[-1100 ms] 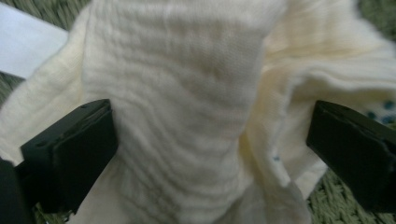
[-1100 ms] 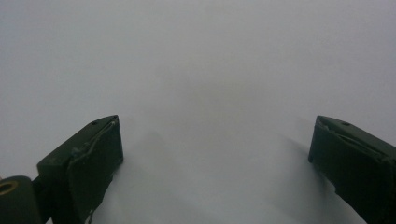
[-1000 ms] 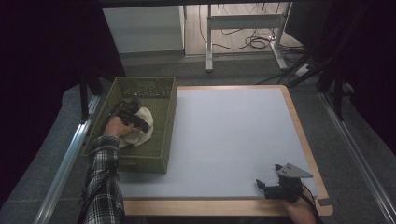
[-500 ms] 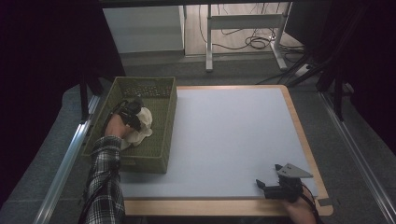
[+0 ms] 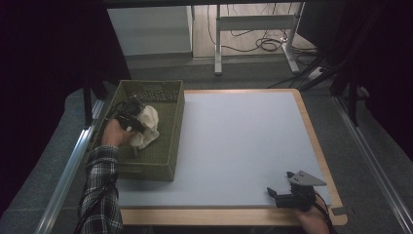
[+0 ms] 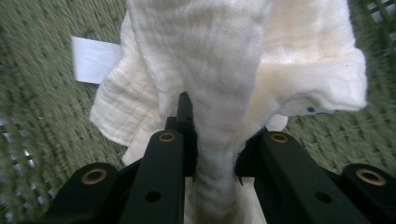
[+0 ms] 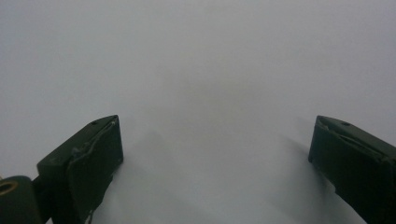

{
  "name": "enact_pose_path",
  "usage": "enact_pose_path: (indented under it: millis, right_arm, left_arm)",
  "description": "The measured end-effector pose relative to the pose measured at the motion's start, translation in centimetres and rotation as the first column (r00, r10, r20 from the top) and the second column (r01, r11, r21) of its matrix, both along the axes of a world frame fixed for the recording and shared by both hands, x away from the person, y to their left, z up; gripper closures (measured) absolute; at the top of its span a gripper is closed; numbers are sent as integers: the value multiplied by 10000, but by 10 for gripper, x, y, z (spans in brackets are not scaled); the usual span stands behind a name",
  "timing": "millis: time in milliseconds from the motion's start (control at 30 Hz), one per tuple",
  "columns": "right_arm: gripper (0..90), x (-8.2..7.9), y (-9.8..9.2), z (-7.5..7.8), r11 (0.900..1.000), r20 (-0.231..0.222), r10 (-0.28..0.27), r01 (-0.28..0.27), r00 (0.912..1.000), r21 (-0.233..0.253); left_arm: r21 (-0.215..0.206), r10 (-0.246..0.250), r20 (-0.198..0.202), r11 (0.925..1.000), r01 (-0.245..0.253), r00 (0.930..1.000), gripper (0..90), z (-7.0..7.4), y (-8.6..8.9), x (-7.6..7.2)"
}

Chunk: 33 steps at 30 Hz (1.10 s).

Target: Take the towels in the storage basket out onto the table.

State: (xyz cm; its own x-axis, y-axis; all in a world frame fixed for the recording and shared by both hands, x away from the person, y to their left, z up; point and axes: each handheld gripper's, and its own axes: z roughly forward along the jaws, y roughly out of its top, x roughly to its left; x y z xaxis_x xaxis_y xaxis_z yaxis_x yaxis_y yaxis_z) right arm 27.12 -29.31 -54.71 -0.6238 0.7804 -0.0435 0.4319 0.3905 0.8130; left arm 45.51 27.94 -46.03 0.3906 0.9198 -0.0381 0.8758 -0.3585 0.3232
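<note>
While the left gripper has its jaws clamped on a bunched fold of the cream cloth, the rest of the fabric fans out past the jaw tips, spreading wider on both sides the farther it gets from them. Beyond the cloth and under it is the woven floor of the green basket, so the cloth looks like it's hanging from the pinch just above the basket bottom, not out of it yet.

If I were doing this lift, I'd keep the squeeze firm and go straight up till the dangling ends clear the basket wall, then carry it sideways over the counter. The pinch is on a thick gather, which seems solid, but dragging the loose corners over the rim could snag them on the weave.

Labels: there's a white tag sticking out to the left of the jaws, at the cloth's edge. Looks blank from here, no readable print. A couple of tiny blue specks near the hem right of the jaws, can't make them out.

The right gripper sits with jaws wide apart, nothing between them, just bare pale counter ahead.
</note>
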Motion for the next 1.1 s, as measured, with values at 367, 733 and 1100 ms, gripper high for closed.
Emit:
enact_pose_path:
  millis: [367,733,1100]
  right_arm:
    - [31,0,0,0,10000,-6,-3,4,10000,1]
    - [30,0,0,0,10000,-6,-2,2,10000,-3]
    - [30,0,0,0,10000,-7,-7,7,10000,-4]
  left_arm:
    - [-870,76,1574,9962,62,9875,766,33,14,-28]
    - [-1442,70,3003,9888,382,9538,762,49,16,-47]
    - [-2087,259,4397,9752,741,8978,762,58,11,-60]
